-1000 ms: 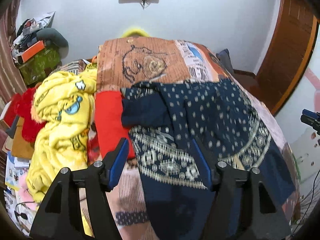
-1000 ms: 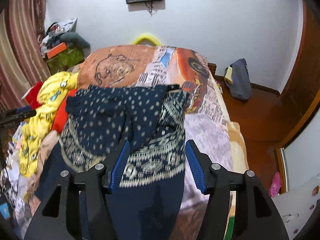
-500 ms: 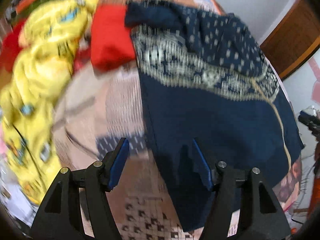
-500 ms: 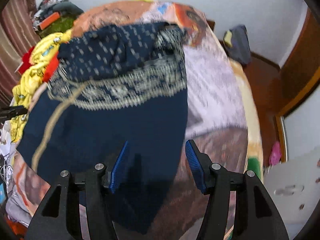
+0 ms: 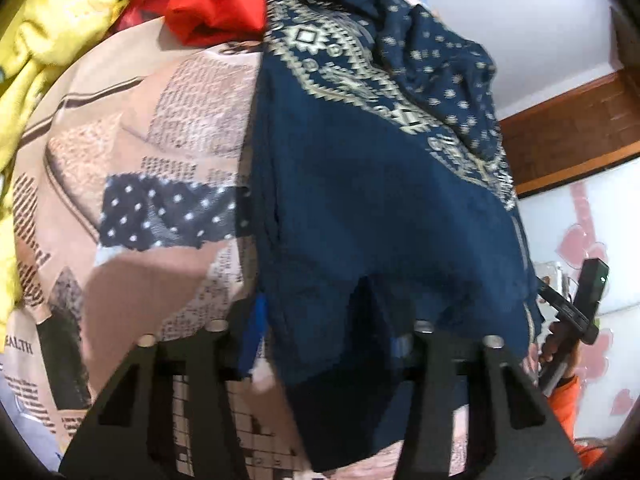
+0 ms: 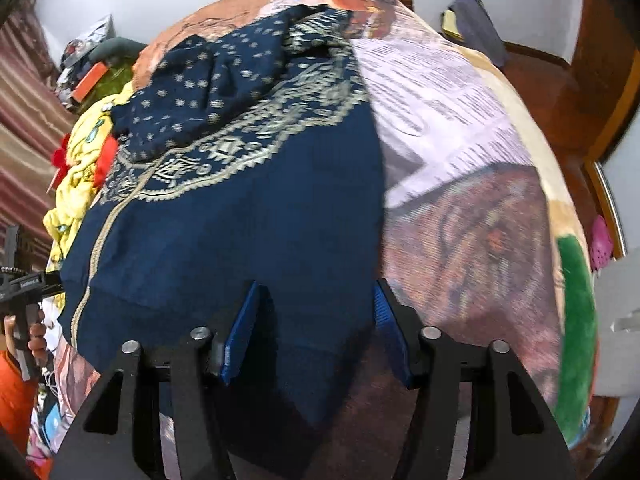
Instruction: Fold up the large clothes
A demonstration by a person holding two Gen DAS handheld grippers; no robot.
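A large navy-blue fabric garment (image 5: 360,208) with a cream geometric band and a dotted upper part lies spread on a bed covered by a newspaper-and-collage printed blanket (image 5: 140,152), its plain lower hem toward both cameras. No container holding anything shows clearly; at the far left of the right wrist view a heap of bags and boxes (image 6: 92,68) sits against the wall, too small to sort out. On the blanket, near the left gripper, printed letters read "EALTH" (image 5: 18,347), and a crossword grid is printed below that; the columns of small print are too blurred to read.

The left gripper (image 5: 324,334) points steeply down at the garment's near left corner. Its jaws are closing with the navy cloth bunched between them; the blue pads (image 5: 252,336) seem to meet the fabric, though the fold hides the right one, so a firm grasp is likely, not certain. The right gripper (image 6: 316,334) also tilts downward over the garment's near right corner, jaws closing, hem lying between the blue pads (image 6: 240,332) with gaps still visible either side.

A crumpled yellow cartoon-print blanket (image 5: 52,28) and a folded red cloth (image 5: 216,0) lie beside the garment's left edge. A hand (image 5: 560,344) in an orange sleeve grips the other tool's handle.
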